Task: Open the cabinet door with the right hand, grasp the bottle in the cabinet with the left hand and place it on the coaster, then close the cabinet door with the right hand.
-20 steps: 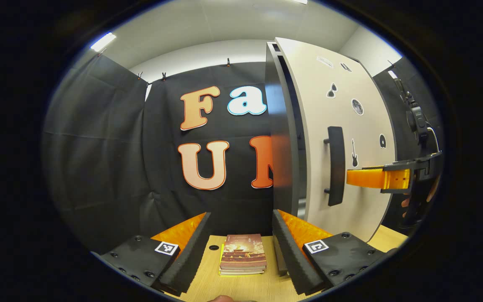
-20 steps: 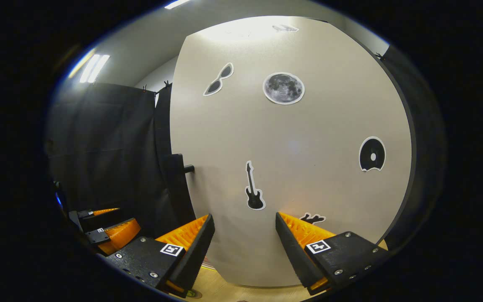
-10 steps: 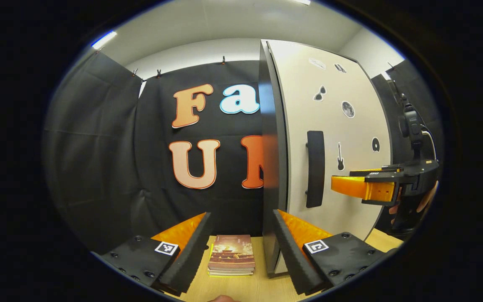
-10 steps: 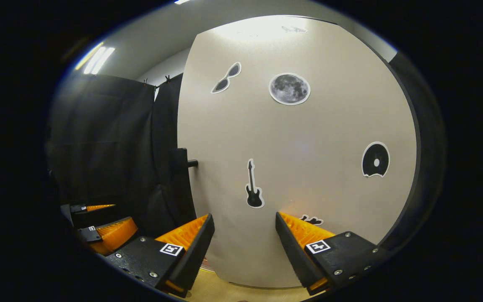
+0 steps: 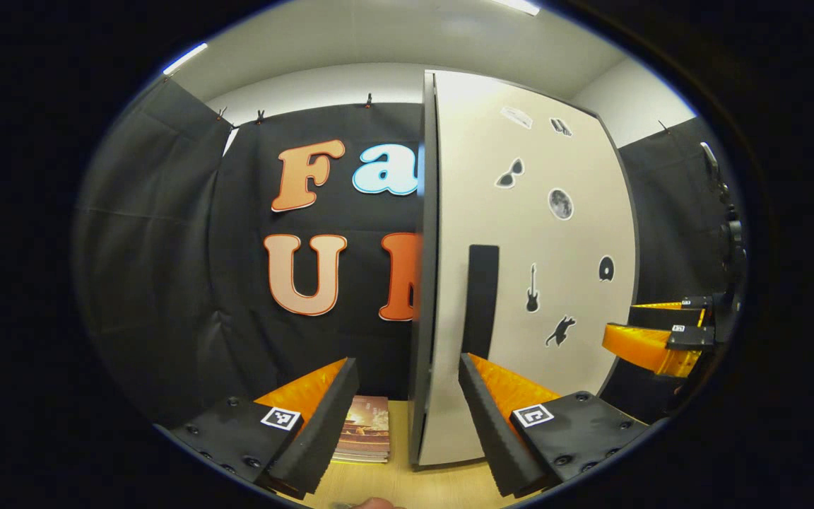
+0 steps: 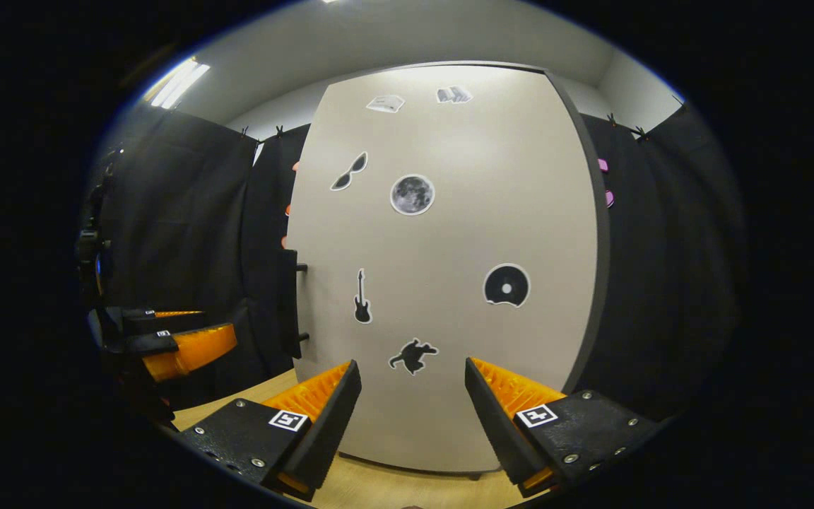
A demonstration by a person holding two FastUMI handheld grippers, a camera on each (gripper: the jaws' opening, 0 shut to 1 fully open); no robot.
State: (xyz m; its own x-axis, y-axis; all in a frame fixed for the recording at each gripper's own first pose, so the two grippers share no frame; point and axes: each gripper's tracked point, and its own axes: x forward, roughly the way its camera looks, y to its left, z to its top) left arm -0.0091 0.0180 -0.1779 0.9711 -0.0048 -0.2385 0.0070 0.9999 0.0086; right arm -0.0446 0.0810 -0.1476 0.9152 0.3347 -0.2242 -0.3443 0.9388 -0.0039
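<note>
The cabinet's beige door [image 5: 541, 233], dotted with small black stickers, lies flush against the dark cabinet side [image 5: 424, 283]. Its black handle [image 5: 481, 300] runs upright near the left edge. My left gripper [image 5: 408, 362] is open and holds nothing, with the cabinet's corner straight ahead between its fingers. To the right, my right gripper [image 5: 636, 324] hovers off the door. In the right gripper view the door [image 6: 463, 233] is straight ahead, with its handle [image 6: 287, 304] at the left edge. My right gripper [image 6: 411, 366] stands open and apart from it. The left gripper [image 6: 184, 332] floats at far left.
A small stack of books [image 5: 364, 433] lies on the wooden table [image 5: 386, 484] just left of the cabinet's base. Black cloth walls close in the booth behind and on both sides. The table [image 6: 251, 396] runs along in front of the cabinet.
The door has swung from ajar to flush with the cabinet. My right gripper has drawn back from the door face. The left gripper's view has shifted, bringing the cabinet corner to its centre.
</note>
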